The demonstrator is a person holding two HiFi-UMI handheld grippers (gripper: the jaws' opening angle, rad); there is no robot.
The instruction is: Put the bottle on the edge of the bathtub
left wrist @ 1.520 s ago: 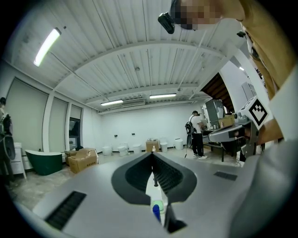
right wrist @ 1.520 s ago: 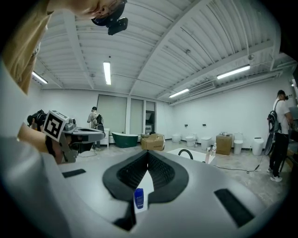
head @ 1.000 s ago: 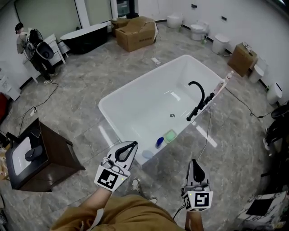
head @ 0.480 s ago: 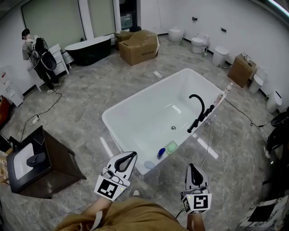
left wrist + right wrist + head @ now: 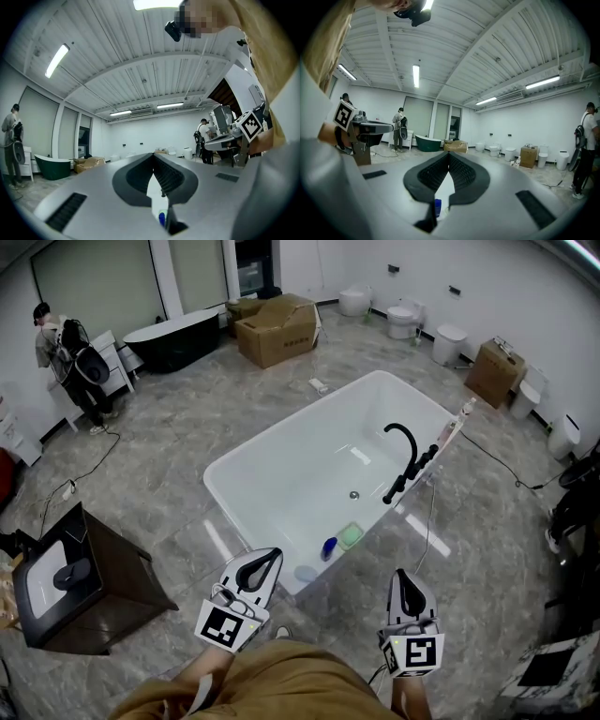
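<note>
A small blue bottle [image 5: 329, 547] lies inside the white bathtub [image 5: 246, 451], near its front corner and beside a green pad [image 5: 351, 536]. A black tap [image 5: 403, 457] stands on the tub's right rim. My left gripper [image 5: 272, 553] is shut and empty, held just short of the tub's near corner. My right gripper [image 5: 401, 575] is also shut and empty, over the floor to the right of that corner. The bottle [image 5: 161, 219] shows low through the gap behind the closed jaws of the left gripper [image 5: 153, 154]. In the right gripper view the bottle [image 5: 437, 207] shows likewise, behind the right gripper [image 5: 449, 153].
A dark wooden vanity with a basin [image 5: 84, 573] stands on the floor at left. Cables [image 5: 431, 521] run over the tiles right of the tub. Further back are cardboard boxes [image 5: 277, 320], a black tub [image 5: 173, 332], toilets [image 5: 405, 315] and a person [image 5: 67, 348].
The head view has swayed a little, so the tub sits slightly differently in frame. Both grippers stay shut and low in front of the tub's near corner.
</note>
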